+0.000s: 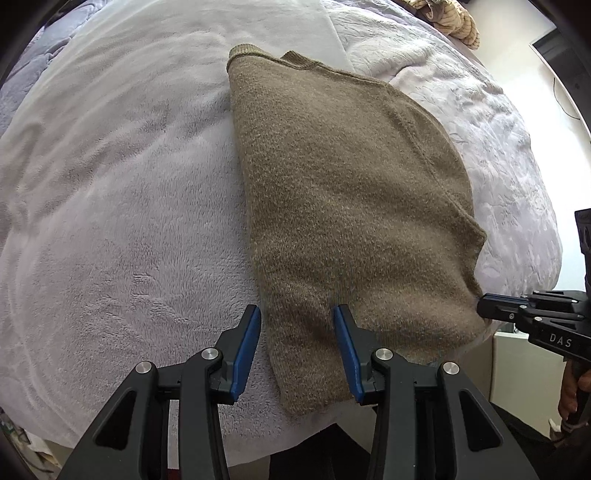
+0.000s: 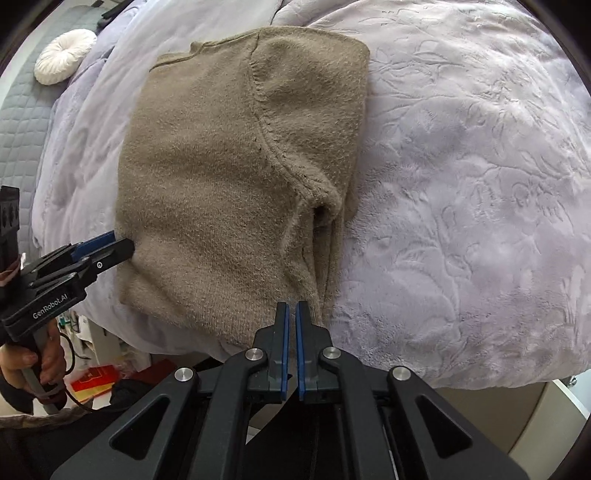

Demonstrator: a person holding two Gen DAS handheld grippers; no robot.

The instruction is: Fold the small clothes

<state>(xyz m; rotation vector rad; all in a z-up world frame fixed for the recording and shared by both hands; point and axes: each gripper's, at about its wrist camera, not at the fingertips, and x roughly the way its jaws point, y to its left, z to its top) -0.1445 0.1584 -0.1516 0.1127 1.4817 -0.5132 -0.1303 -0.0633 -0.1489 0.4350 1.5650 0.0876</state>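
A folded olive-brown knit sweater lies on a pale lilac blanket; it also shows in the right wrist view. My left gripper is open, its blue pads straddling the sweater's near left corner. It shows from the side in the right wrist view, at the sweater's left edge. My right gripper is shut at the sweater's near right corner, where the hem meets the pads; whether cloth is pinched is not clear. It shows in the left wrist view, touching the sweater's right edge.
An embossed lilac bedspread covers the bed to the right. A round white cushion lies on a grey quilted surface at the far left. Tan striped cloth sits at the far edge. The bed's near edge drops to a cluttered floor.
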